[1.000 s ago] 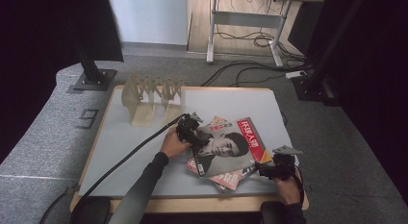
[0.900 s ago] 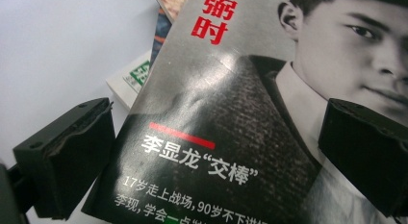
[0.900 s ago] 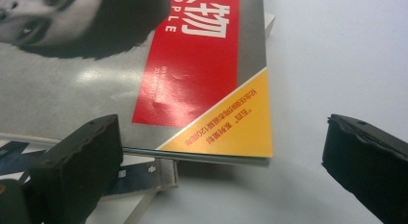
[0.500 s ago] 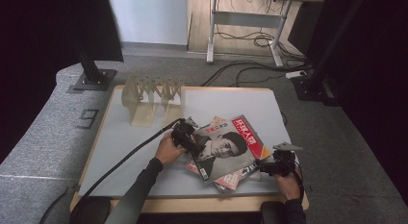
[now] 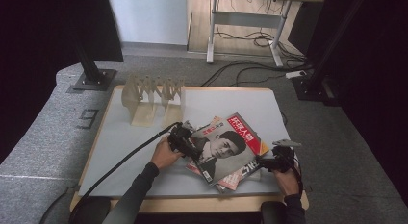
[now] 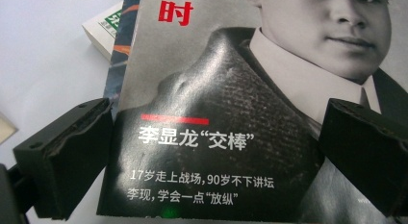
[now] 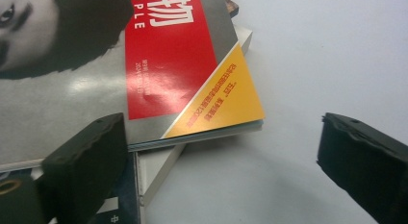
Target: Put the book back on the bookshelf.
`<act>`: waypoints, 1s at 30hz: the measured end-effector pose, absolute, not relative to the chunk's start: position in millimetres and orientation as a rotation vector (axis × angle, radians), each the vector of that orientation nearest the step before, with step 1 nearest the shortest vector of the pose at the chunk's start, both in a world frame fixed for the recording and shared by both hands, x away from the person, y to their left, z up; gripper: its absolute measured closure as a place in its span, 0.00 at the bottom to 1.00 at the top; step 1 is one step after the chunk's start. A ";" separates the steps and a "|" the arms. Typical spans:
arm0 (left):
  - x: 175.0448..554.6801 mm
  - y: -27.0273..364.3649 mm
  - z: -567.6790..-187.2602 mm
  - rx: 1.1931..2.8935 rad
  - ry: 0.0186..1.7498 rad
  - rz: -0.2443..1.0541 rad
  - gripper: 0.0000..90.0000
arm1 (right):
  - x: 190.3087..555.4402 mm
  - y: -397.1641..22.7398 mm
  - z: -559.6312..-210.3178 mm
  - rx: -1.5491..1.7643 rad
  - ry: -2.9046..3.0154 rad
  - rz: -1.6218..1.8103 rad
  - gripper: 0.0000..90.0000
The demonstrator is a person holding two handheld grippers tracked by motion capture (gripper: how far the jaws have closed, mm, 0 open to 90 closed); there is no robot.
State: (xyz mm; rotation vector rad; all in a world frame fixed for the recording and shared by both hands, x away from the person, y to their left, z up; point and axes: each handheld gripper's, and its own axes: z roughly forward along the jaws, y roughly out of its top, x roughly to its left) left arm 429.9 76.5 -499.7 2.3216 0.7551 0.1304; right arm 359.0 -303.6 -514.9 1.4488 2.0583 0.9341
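Glossy paper catches the light: a magazine (image 5: 226, 147) with a portrait cover and a red title block lies on top of a loose stack of books (image 5: 226, 181) near the front of a pale desk (image 5: 125, 147). In the high view its long axis runs on a diagonal, from the near left toward the far right.

The left hand-held gripper (image 5: 185, 140) sits at the magazine's left edge. In its own view the cover (image 6: 216, 113) lies between its jaws, which stand wide apart with nothing pinched.

The right hand-held gripper (image 5: 269, 162) waits just off the stack's right corner. Its jaws are also apart; one hovers over the cover's lower edge (image 7: 159, 113), the other over bare desk.

Judging by this, the left gripper is nearer to a grasp, since the magazine lies straight ahead of it. A pale folding rack (image 5: 151, 96) stands well apart at the far left.
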 end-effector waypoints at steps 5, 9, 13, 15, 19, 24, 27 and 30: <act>423.9 78.8 -501.0 2.309 0.756 0.130 0.00 | 356.4 -299.9 -514.9 1.444 2.071 0.956 0.06; 419.0 80.3 -501.2 2.310 0.755 0.129 0.00 | 354.7 -296.3 -514.0 1.434 2.074 0.947 0.07; 413.2 82.2 -502.3 2.304 0.760 0.120 0.00 | 357.6 -297.3 -514.6 1.438 2.078 0.944 0.04; 412.0 82.3 -502.5 2.302 0.761 0.117 0.00 | 359.4 -297.9 -514.8 1.440 2.079 0.943 0.03; 405.3 82.9 -503.0 2.306 0.757 0.109 0.00 | 365.0 -298.5 -514.7 1.446 2.075 0.932 0.02; 399.2 84.0 -503.3 2.307 0.751 0.110 0.00 | 371.0 -297.4 -513.9 1.448 2.065 0.912 0.03; 392.9 84.7 -504.1 2.304 0.747 0.111 0.00 | 376.4 -296.8 -514.1 1.460 2.056 0.910 0.03; 390.0 85.2 -504.5 2.304 0.744 0.108 0.00 | 379.5 -297.2 -514.6 1.469 2.053 0.913 0.03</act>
